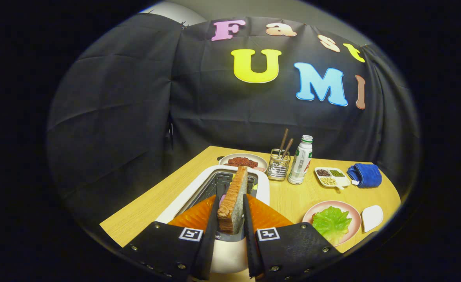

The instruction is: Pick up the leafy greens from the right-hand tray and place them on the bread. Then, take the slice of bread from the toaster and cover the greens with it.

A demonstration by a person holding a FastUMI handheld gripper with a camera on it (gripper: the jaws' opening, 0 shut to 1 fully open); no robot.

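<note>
A slice of bread (236,196) stands on edge between my fingers, its crust facing me. My gripper (230,221) is shut on it, one finger pressing each flat side. The slice is right over the white toaster (264,190), above its dark slots; its lower edge is hidden behind my fingers. To the right of the fingers a pink plate (354,231) carries a spread leaf of leafy greens (331,222). What lies under the leaf is hidden.
On the wooden table (152,199) beyond the toaster stand a plate of red meat (242,161), a wire holder with chopsticks (278,166) and a bottle (301,160). Further right lie a divided dish of beans (331,176), a blue cloth (365,175) and a small white dish (372,217).
</note>
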